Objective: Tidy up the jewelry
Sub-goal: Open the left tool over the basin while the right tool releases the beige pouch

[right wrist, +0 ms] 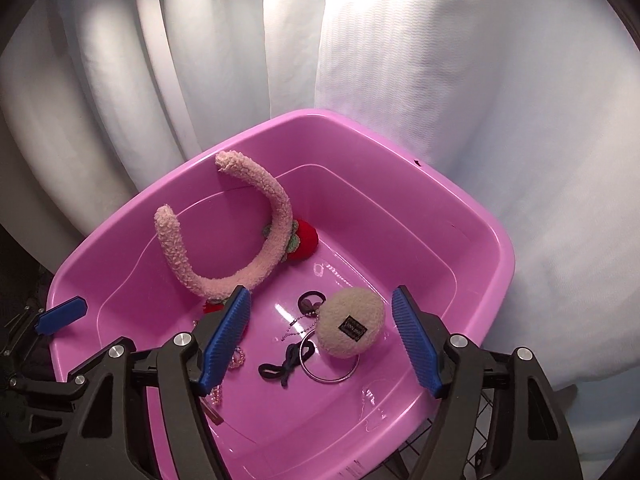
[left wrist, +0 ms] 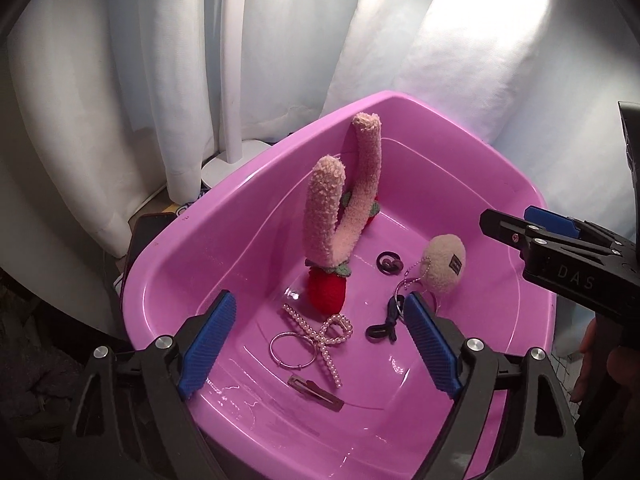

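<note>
Both grippers, left (left wrist: 316, 344) and right (right wrist: 320, 344), wide open, empty, over fuzzy pink headband (left wrist: 324, 212).

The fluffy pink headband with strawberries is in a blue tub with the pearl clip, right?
Not quite: the tub is pink, not blue. The left wrist view shows the fluffy pink headband with strawberries inside it, together with the pearl clip.

Glossy plastic, fuzzy cloth, bright metal

The pink tub (left wrist: 192, 248) is smooth, shiny plastic; the headband (left wrist: 324, 216) standing in it is nubbly pink fleece with knitted red strawberries. At its 4 o'clock lies a woolly cream pompom (left wrist: 444, 264); at 6 o'clock a polished metal ring (left wrist: 276, 354), a pearly bead clip (left wrist: 328, 340) and a matt metal hair clip (left wrist: 316, 394).
</note>
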Motion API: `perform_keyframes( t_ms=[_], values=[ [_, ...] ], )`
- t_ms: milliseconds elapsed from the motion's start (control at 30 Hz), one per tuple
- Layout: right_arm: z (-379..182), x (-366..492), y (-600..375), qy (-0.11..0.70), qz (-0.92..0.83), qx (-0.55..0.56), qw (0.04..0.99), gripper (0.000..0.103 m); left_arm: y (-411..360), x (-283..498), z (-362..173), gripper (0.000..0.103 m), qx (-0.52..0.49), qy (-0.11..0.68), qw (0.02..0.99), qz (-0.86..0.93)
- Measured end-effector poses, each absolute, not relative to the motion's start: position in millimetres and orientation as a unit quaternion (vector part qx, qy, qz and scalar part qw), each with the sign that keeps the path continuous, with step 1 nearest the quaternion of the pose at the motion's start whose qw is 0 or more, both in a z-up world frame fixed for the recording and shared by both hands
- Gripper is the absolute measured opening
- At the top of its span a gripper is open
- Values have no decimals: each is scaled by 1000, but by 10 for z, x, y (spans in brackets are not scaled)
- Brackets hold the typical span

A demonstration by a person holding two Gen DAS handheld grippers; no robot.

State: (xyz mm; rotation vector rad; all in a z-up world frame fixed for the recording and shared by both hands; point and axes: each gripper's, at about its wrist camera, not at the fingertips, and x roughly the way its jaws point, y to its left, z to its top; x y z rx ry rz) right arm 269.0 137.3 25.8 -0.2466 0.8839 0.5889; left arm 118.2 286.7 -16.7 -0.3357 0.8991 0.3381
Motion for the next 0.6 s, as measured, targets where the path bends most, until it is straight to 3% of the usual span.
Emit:
perform_keyframes(
  t_ms=[600],
  values=[
    [319, 2509, 1298, 414, 293, -112, 855, 70, 2850, 962, -16, 84, -160, 411, 880, 178]
  ],
)
